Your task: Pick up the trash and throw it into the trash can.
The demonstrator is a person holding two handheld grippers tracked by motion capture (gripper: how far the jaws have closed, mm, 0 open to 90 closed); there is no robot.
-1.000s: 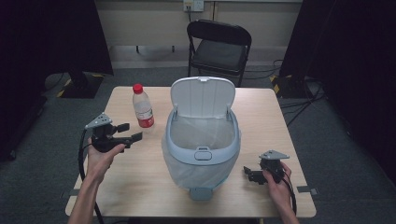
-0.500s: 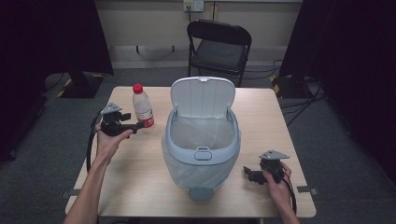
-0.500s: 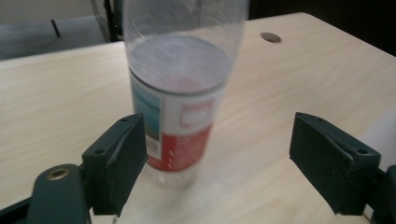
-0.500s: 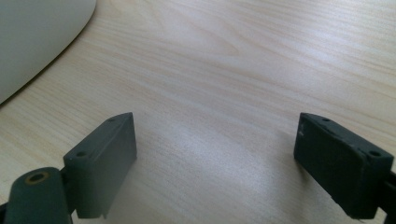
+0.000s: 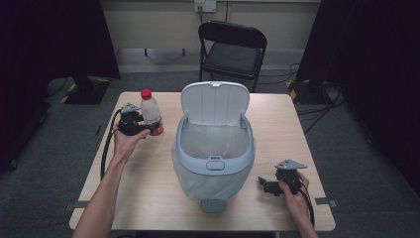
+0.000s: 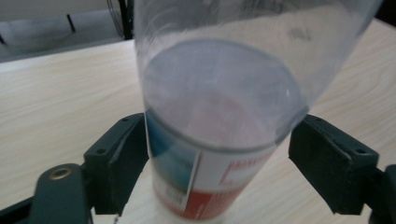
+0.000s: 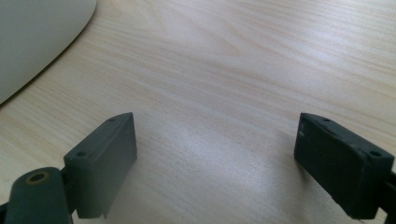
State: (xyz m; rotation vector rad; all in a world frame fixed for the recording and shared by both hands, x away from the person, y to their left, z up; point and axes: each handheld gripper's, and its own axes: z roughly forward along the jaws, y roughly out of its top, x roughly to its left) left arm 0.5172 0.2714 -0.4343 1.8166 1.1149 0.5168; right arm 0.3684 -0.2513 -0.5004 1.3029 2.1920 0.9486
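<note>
The left gripper (image 5: 140,128) has its jaws spread around the bottle (image 5: 151,112), which stands upright on the table (image 5: 148,198) left of the open bin (image 5: 214,153). A hard or uneven squeeze could tip this light bottle. The right gripper (image 5: 267,186) rests wide open.

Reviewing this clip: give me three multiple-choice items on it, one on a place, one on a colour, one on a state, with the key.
1. Where does the bottle stand?
A. left of the bin
B. inside the bin
C. on the chair

2. What colour is the bottle's cap?
A. blue
B. red
C. white

3. How is the bin's lid?
A. shut
B. lying on the table
C. raised open

Key: 1 A, the bottle stands between the left gripper's open jaws; 2 B, the high view shows it red; 3 C, it stands up behind the rim.
</note>
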